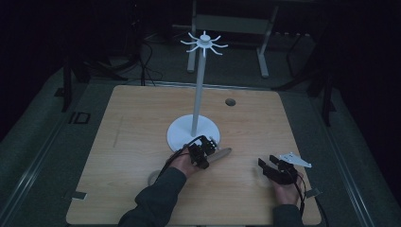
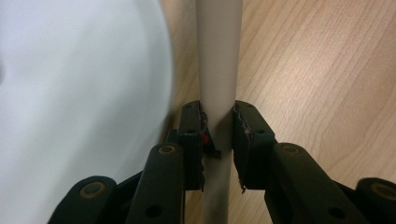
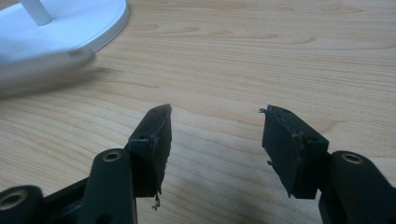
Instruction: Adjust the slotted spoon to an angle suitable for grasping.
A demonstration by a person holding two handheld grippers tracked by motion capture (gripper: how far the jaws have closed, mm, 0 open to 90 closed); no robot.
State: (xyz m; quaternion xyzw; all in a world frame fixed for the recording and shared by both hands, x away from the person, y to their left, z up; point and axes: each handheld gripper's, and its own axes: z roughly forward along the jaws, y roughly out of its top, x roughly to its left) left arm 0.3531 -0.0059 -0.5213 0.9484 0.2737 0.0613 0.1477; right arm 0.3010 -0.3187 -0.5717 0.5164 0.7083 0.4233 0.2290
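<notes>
A pale, smooth rod (image 1: 223, 153) lies on the wooden table (image 1: 142, 123) just in front of the white stand's round base (image 1: 182, 133). My left gripper (image 1: 212, 152) is shut on this rod. In the left gripper view the two pads press the rod (image 2: 218, 56) from both sides, and my left gripper (image 2: 218, 112) has the white base (image 2: 70, 93) to its left. My right gripper (image 1: 265, 165) rests near the table's front right, open, with nothing between its jaws. In the right gripper view my right gripper (image 3: 215, 126) faces bare wood, the rod's blurred end (image 3: 42, 65) at far left.
The stand's thin pole (image 1: 198, 90) rises from the base to a crown of curved hooks (image 1: 204, 43). A round cable hole (image 1: 230, 102) sits in the table's far right part. A person's forearms come in from the front edge. Dark floor surrounds the table.
</notes>
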